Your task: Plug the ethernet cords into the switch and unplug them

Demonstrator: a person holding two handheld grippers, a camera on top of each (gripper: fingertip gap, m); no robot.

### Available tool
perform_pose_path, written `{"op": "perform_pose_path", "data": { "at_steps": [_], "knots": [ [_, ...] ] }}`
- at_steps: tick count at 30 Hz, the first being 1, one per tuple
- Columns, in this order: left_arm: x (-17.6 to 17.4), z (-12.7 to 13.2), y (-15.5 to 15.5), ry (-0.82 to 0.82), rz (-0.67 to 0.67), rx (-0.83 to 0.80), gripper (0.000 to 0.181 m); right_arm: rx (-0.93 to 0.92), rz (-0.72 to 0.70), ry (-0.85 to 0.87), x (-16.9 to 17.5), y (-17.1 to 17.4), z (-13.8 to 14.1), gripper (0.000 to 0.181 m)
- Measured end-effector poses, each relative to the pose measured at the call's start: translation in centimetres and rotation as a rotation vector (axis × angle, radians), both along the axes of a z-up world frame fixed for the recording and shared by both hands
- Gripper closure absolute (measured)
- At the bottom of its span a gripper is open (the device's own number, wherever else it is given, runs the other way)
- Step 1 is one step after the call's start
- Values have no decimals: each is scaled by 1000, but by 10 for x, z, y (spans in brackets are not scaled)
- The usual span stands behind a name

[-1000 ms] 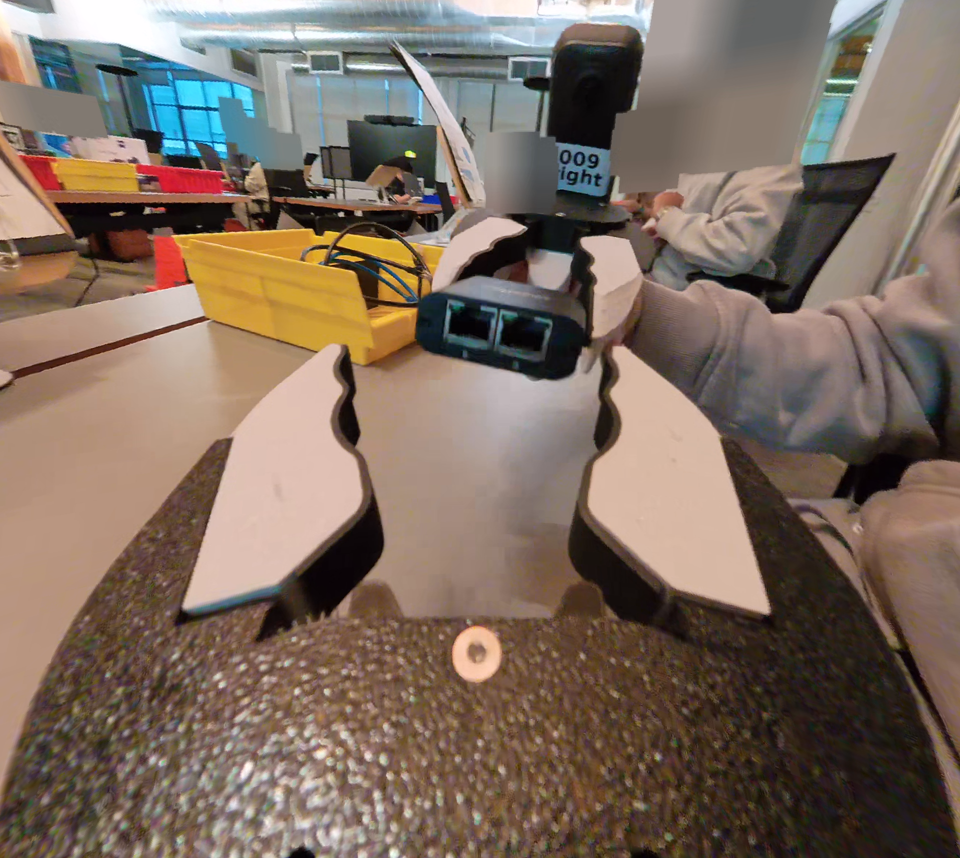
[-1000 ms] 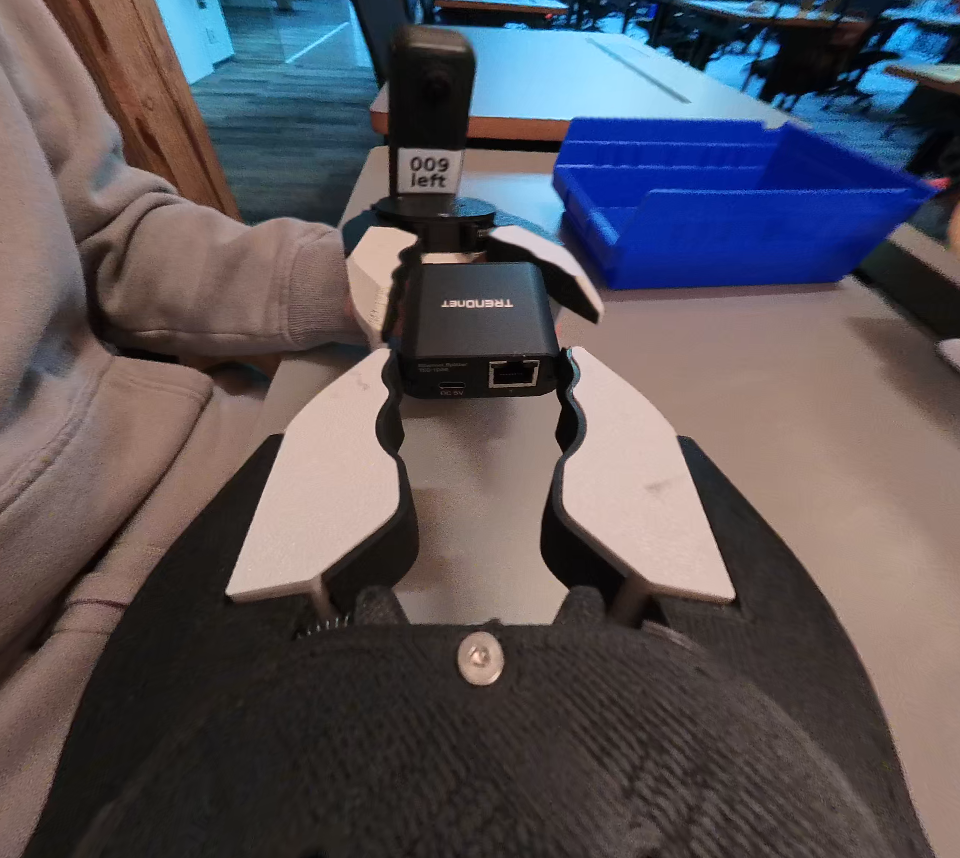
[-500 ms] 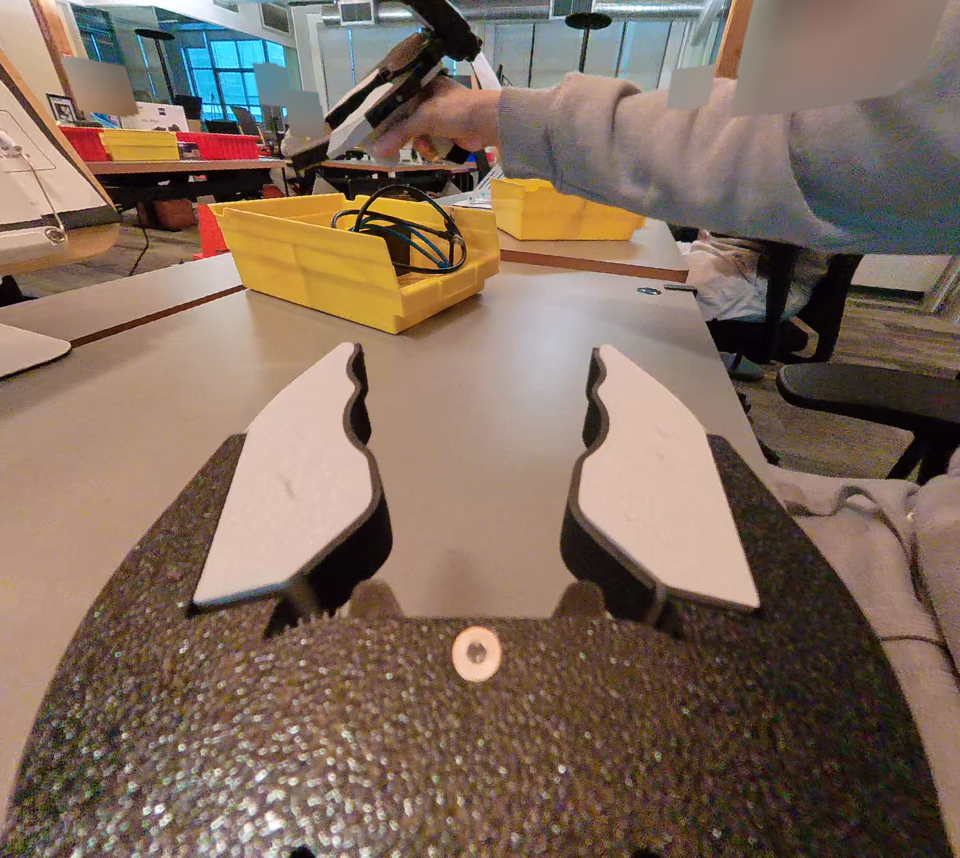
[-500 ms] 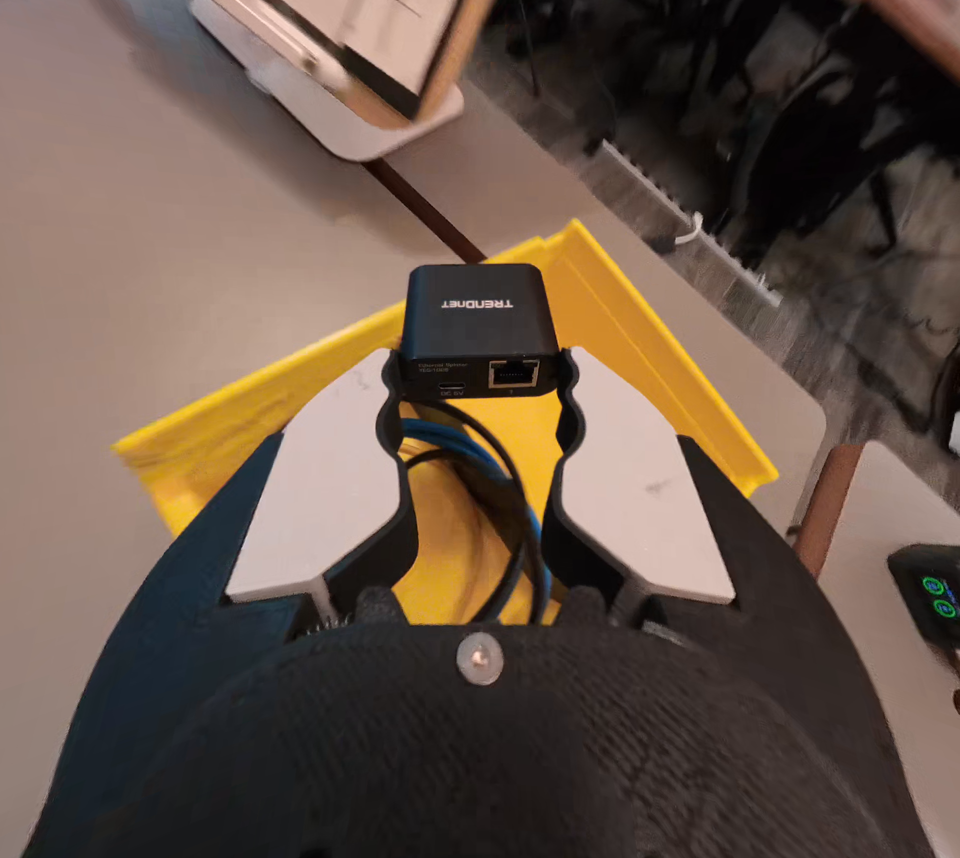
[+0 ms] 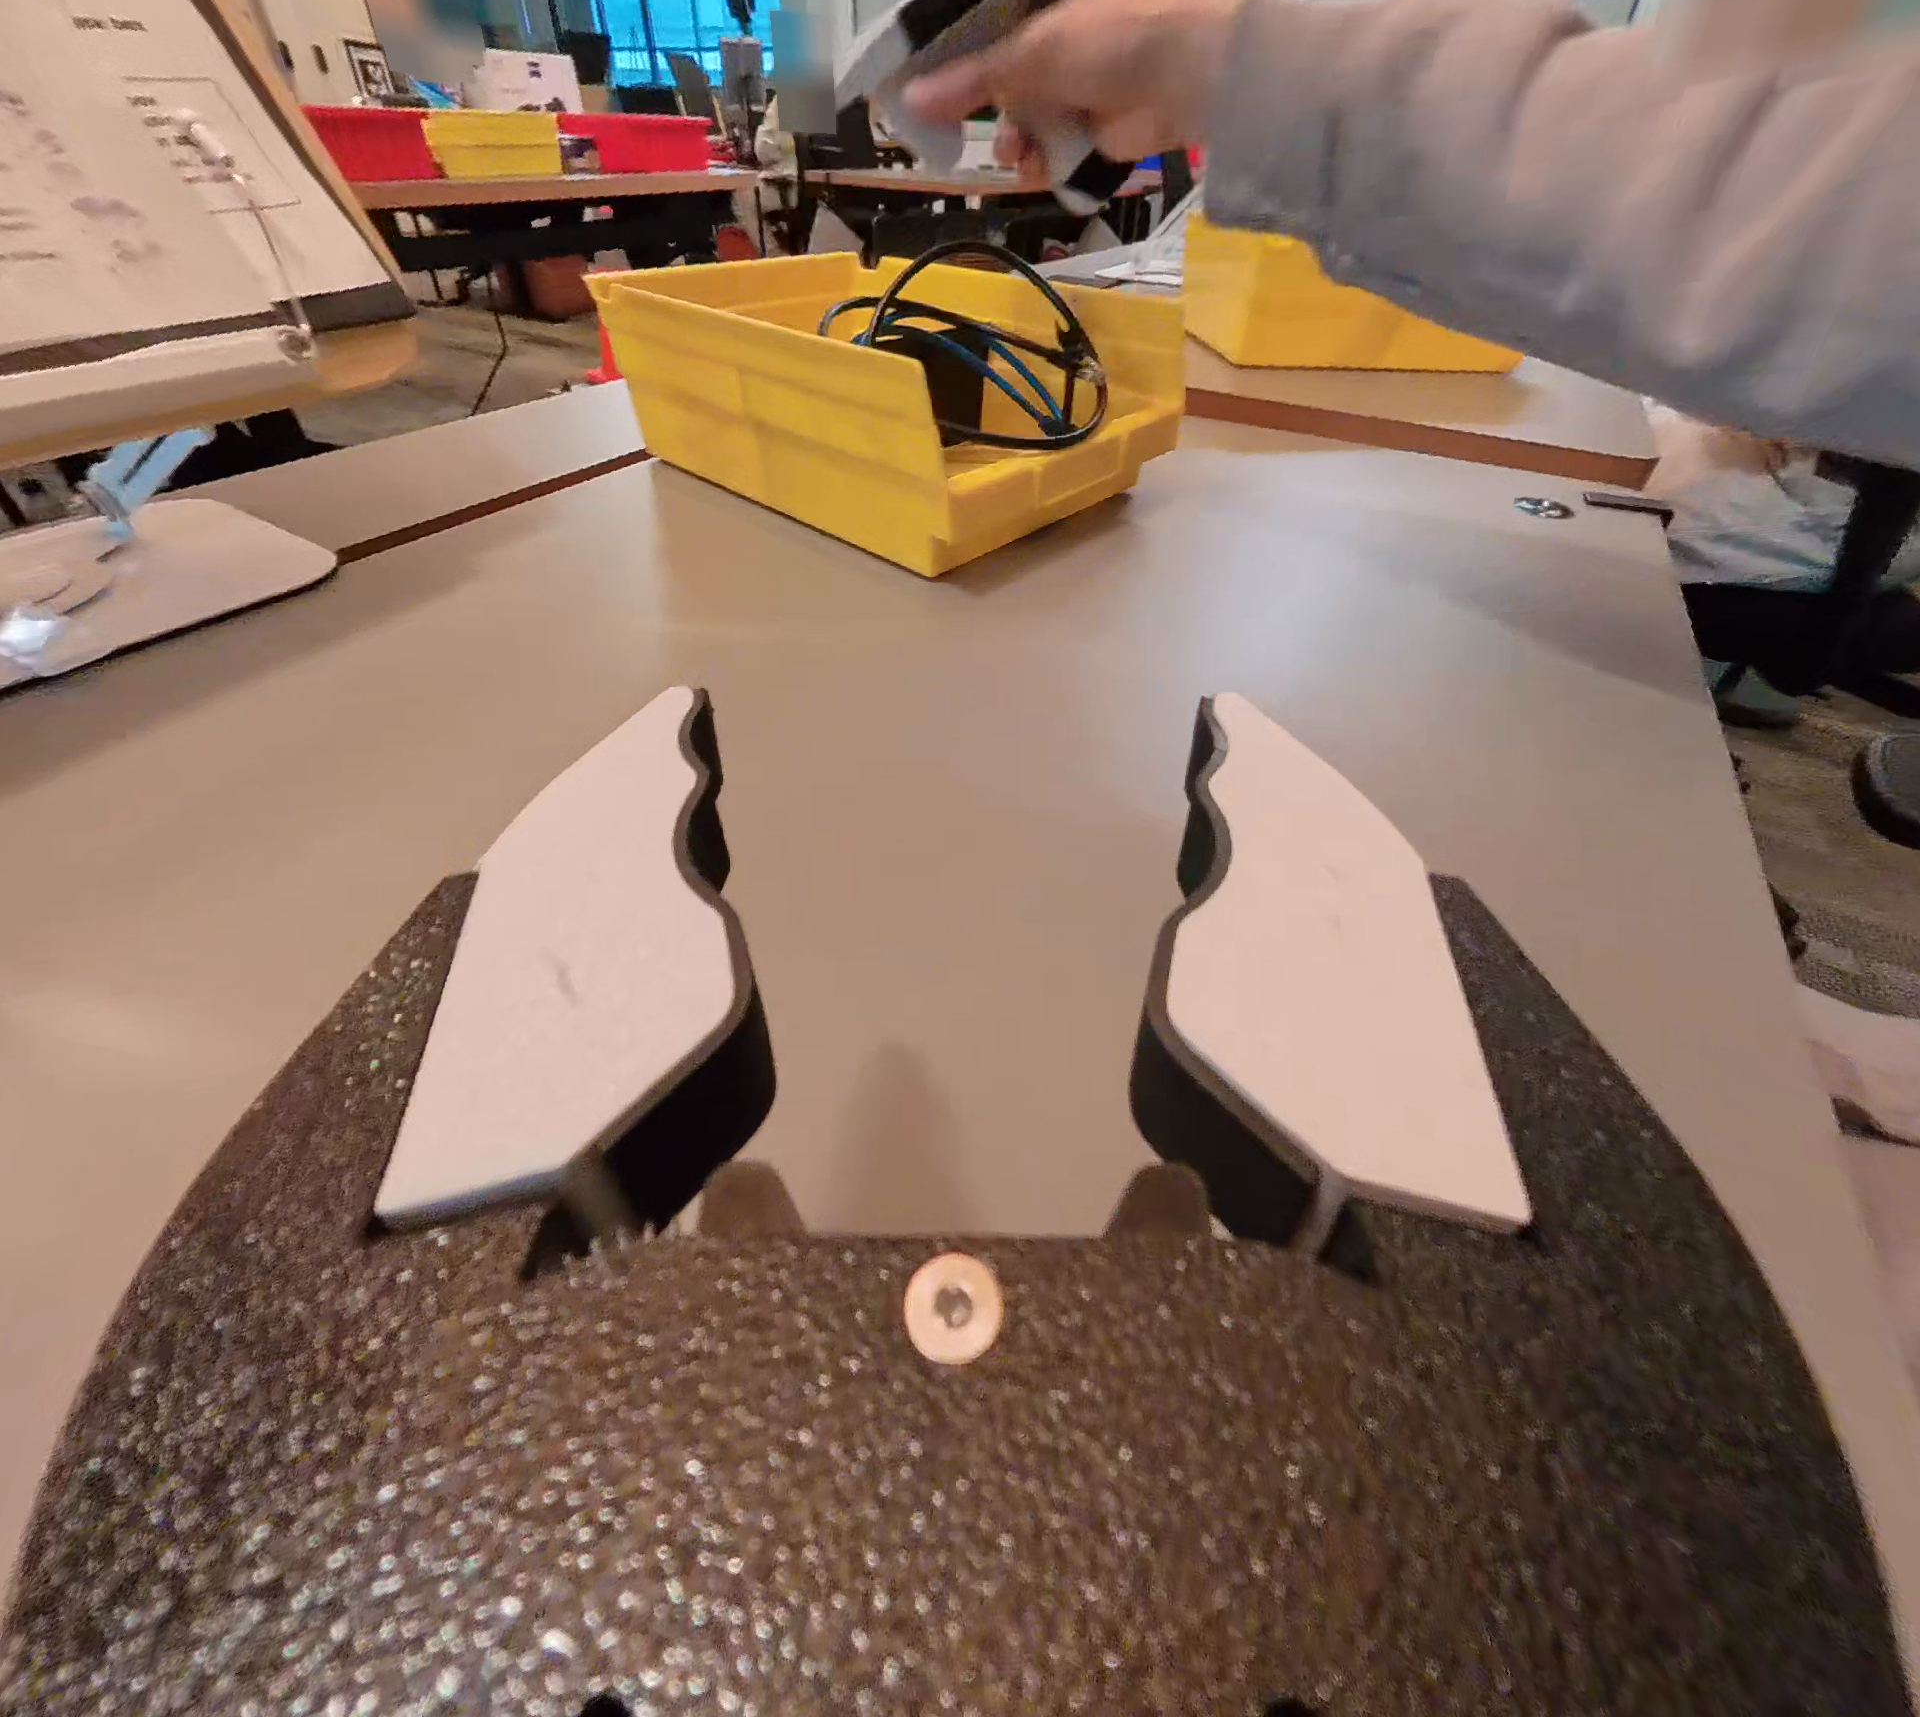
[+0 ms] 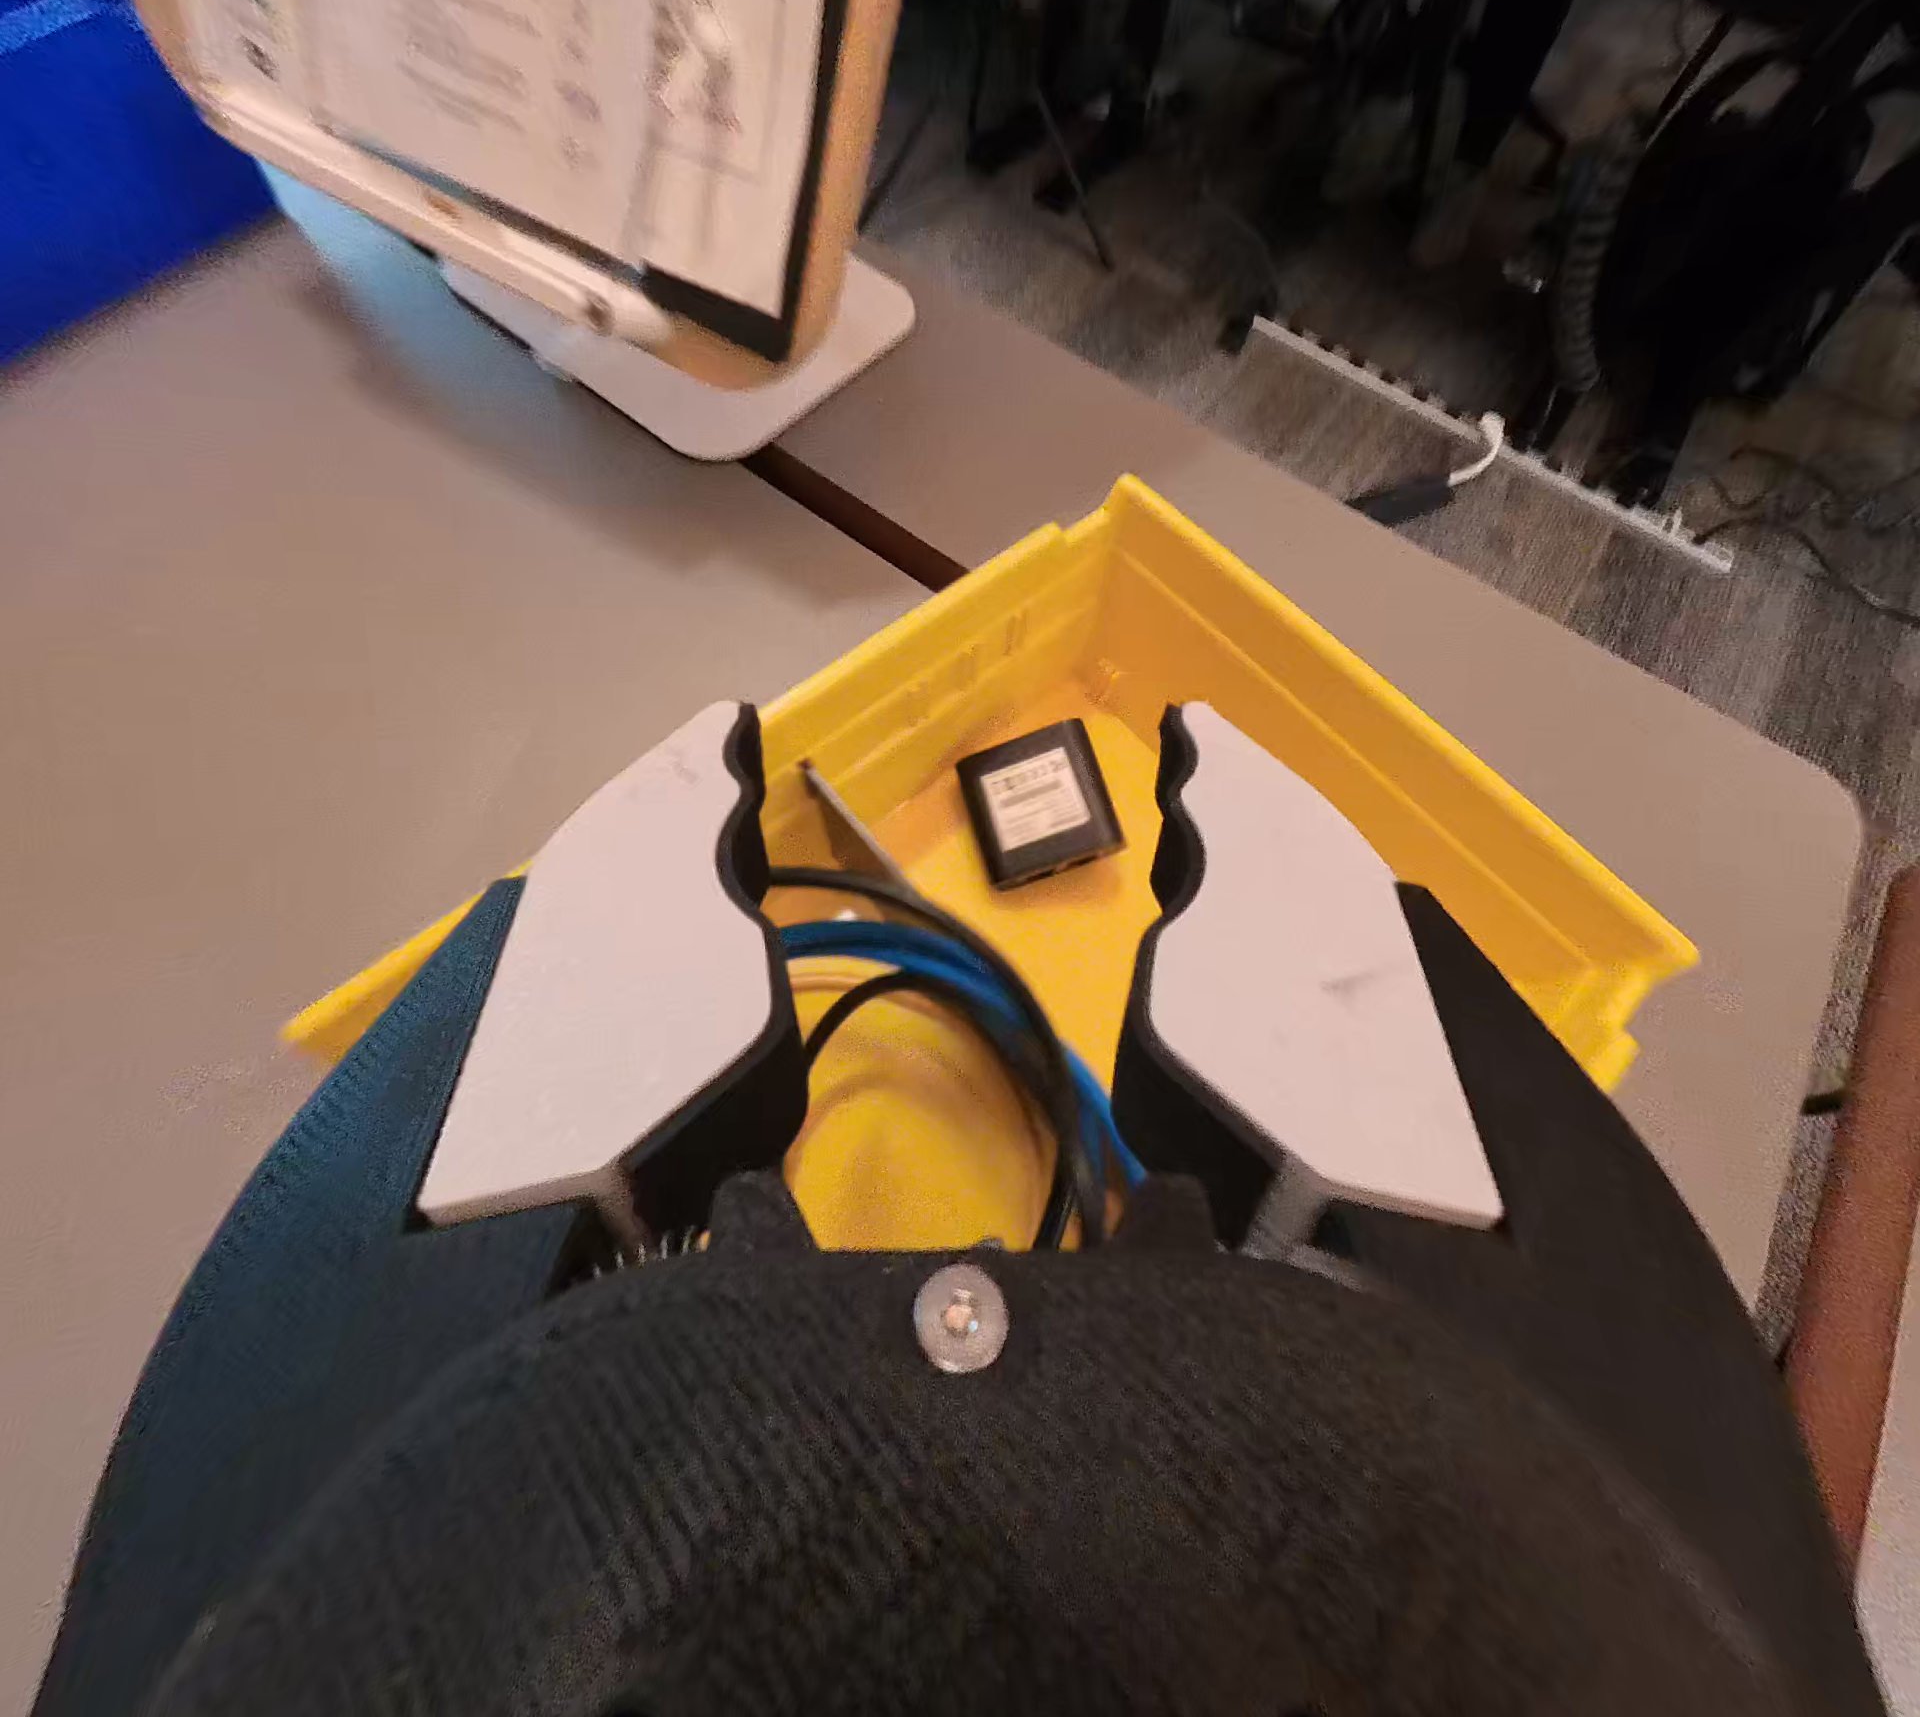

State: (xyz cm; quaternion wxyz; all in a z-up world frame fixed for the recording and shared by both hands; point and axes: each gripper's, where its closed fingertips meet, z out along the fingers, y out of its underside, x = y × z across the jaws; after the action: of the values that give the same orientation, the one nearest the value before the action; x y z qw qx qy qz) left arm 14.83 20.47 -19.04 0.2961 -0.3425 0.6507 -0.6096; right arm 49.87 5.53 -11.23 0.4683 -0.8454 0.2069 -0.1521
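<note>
1. Inside the yellow bin (image 6: 1382,732), the black switch (image 6: 1039,803) lies flat on the floor near the far corner, label side up, with nothing plugged into it that I can see.
2. My right gripper (image 6: 956,820) hangs above the bin with its fingers spread and empty; the switch sits below and between them, untouched.
3. My left gripper (image 5: 951,820) hovers over the bare grey table (image 5: 312,836), fingers released, gripping nothing, well short of the bin.
4. The ethernet cords (image 6: 966,992), blue and black, lie coiled in the near part of the bin, apart from the switch; from the left wrist view one loop rises above the bin wall.
5. I judge the plugging and unplugging finished and the parts stowed, since everything rests loose in the bin, though an untouched start would look the same.
6. The switch is a small, rounded black box with a pale label; its ports face me but are too small to count.
</note>
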Motion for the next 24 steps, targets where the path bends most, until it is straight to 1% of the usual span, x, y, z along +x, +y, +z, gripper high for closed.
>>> {"op": "perform_pose_path", "data": {
  "at_steps": [1,3,5,7,8,10,11,12,14,16,19,21,22,24],
  "knots": [
    [5,-2,-6,14,3,10,98,39,-11,-21,-15,-10,12,108],
    [17,-10,-23,67,-3,46,95,112,-50,-53,-52,-36,25,99],
    [35,-13,-39,113,17,72,96,162,-126,-60,-93,-69,22,99],
    [54,-10,-55,151,20,86,98,223,-220,-81,-130,-99,10,99],
    [67,-9,-59,188,46,94,98,261,-272,-89,-146,-112,2,102],
    [92,-3,-72,254,62,76,97,309,-373,-97,-170,-136,-18,103],
    [106,-2,-76,298,88,73,98,327,-434,-90,-178,-147,-28,102],
    [119,0,-83,340,107,78,94,345,-462,-83,-184,-154,-37,102],
    [147,2,-101,403,118,97,94,373,-520,-80,-186,-165,-47,101],
    [173,-1,-120,464,124,123,96,357,-511,-58,-185,-168,-49,96],
    [210,-23,-125,526,242,234,96,328,-518,-42,-182,-170,-49,92],
    [223,-40,-127,586,289,253,100,333,-483,-24,-185,-166,-51,94],
    [227,-43,-127,595,302,249,106,336,-485,-21,-185,-167,-52,94],
    [236,-40,-123,537,349,238,145,356,-473,-12,-186,-168,-51,96]
  ]
}}
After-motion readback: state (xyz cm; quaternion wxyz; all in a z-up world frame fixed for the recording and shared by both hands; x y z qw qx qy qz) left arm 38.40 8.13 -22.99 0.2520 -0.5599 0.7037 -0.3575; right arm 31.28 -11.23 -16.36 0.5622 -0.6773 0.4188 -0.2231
